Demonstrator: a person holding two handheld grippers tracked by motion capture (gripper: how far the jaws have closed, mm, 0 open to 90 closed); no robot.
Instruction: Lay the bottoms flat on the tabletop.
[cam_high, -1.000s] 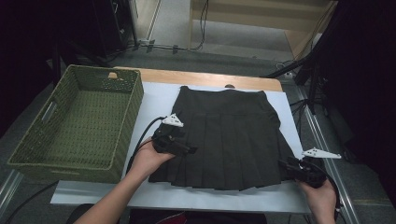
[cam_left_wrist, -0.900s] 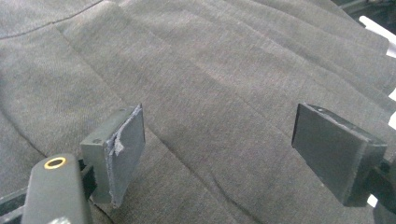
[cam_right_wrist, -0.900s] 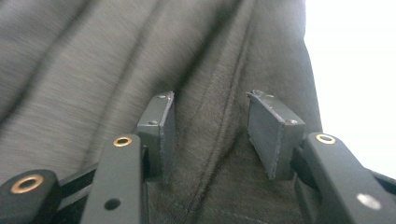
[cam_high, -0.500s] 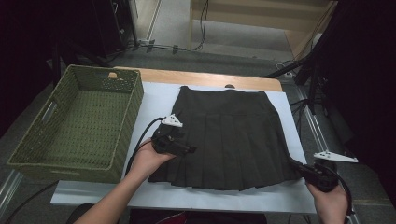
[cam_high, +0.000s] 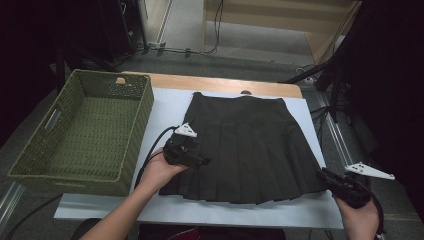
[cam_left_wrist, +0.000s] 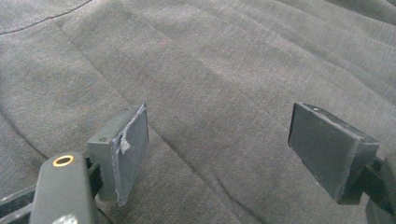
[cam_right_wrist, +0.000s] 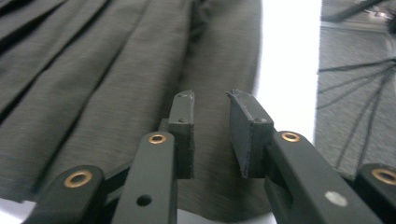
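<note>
Left gripper (cam_high: 192, 157): over the skirt's left side near the hem, jaws spread wide in the left gripper view (cam_left_wrist: 217, 158), holding nothing, cloth right beneath them.
Right gripper (cam_high: 332, 182): at the skirt's lower right corner, just off the hem edge; in the right gripper view (cam_right_wrist: 210, 135) its jaws stand a narrow gap apart with nothing between them.
Skirt (cam_high: 247, 142): dark, pleated, spread flat on the white sheet (cam_high: 165, 107), waistband away from the person, hem toward them.
Long axis: waist to hem, running away from the person; pleats follow it.
Nearer hand: left is already on the cloth; right must reach in leftward.
Basket (cam_high: 30, 165): green, well left of the skirt.
</note>
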